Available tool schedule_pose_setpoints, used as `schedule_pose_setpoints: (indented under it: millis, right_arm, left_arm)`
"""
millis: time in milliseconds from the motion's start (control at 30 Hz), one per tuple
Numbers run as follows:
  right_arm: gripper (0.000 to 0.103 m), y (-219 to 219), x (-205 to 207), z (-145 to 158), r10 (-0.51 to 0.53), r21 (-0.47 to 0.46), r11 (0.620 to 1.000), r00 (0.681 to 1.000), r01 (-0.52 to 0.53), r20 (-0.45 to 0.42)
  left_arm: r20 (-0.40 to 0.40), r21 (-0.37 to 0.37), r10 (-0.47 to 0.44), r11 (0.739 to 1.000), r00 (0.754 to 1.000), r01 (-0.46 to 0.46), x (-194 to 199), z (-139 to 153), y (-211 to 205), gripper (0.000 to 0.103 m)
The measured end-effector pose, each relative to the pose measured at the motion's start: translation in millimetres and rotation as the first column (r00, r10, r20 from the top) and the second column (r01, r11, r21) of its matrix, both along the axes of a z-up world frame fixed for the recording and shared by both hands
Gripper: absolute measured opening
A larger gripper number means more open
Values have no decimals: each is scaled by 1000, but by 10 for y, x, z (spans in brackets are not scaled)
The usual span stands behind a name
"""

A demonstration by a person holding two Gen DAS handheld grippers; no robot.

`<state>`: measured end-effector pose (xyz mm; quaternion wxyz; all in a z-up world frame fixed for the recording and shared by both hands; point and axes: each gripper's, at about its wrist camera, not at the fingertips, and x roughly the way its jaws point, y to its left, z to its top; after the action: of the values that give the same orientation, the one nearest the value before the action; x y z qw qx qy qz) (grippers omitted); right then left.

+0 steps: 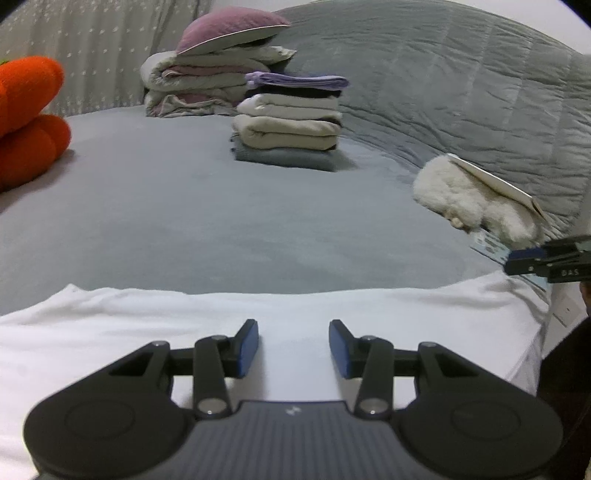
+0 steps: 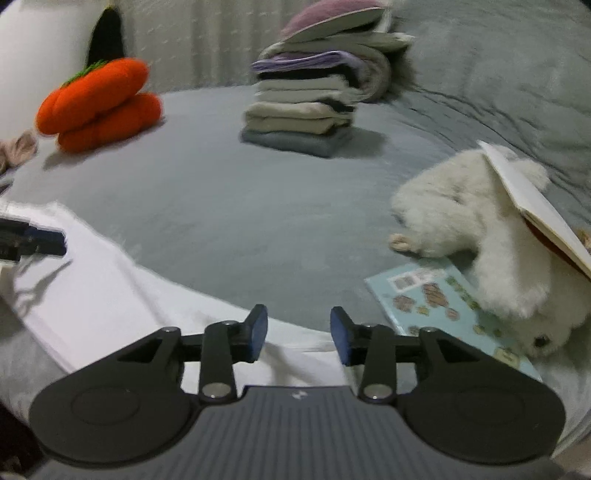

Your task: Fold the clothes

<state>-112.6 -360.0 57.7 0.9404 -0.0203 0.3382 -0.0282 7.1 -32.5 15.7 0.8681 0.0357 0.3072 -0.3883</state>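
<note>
White cloth (image 1: 258, 321) lies flat on the near edge of the grey bed (image 1: 184, 206), right under both grippers. The left gripper (image 1: 293, 345) hangs over the middle of the cloth with its two blue pads apart, and nothing is pinched between them. The right gripper (image 2: 298, 338) is over the right end of the cloth, with its pads apart too and holding nothing. Farther back on the bed stands a neat stack of folded clothes (image 1: 288, 122). Behind it sits a bigger pile of bedding with a purple pillow (image 1: 225, 31) on top. An orange pumpkin toy (image 2: 99, 103) sits at the left. A fluffy white toy (image 2: 480, 229) lies at the right, touching a light blue picture book (image 2: 436, 299).
</note>
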Motion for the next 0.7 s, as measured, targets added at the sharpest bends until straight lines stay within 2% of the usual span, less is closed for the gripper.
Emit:
schedule_pose_setpoints:
  millis: [100, 167, 300, 433, 567, 700]
  right_arm:
    - [41, 48, 35, -19, 0, -91, 996, 1000, -3, -29]
    - [36, -55, 54, -16, -28, -71, 997, 999, 25, -42]
    - [36, -188, 69, -8, -52, -21, 999, 996, 50, -66]
    - [30, -44, 88, -65, 13, -74, 997, 994, -21, -107]
    - [28, 43, 157, -187, 29, -122, 991, 985, -51, -170]
    - [28, -69, 221, -185, 16, -50, 998, 981, -26, -193]
  left_arm:
    - [12, 20, -27, 999, 1000, 27, -64, -17, -52, 44]
    - [20, 34, -38, 999, 999, 37, -81, -25, -80, 45]
    - [24, 42, -45, 998, 999, 44, -84, -29, -108, 46]
    - [22, 44, -46, 998, 999, 45, -79, -35, -124, 46]
    - [25, 49, -48, 998, 999, 47, -95, -44, -120, 47]
    - [26, 52, -50, 997, 998, 49, -102, -44, -127, 48]
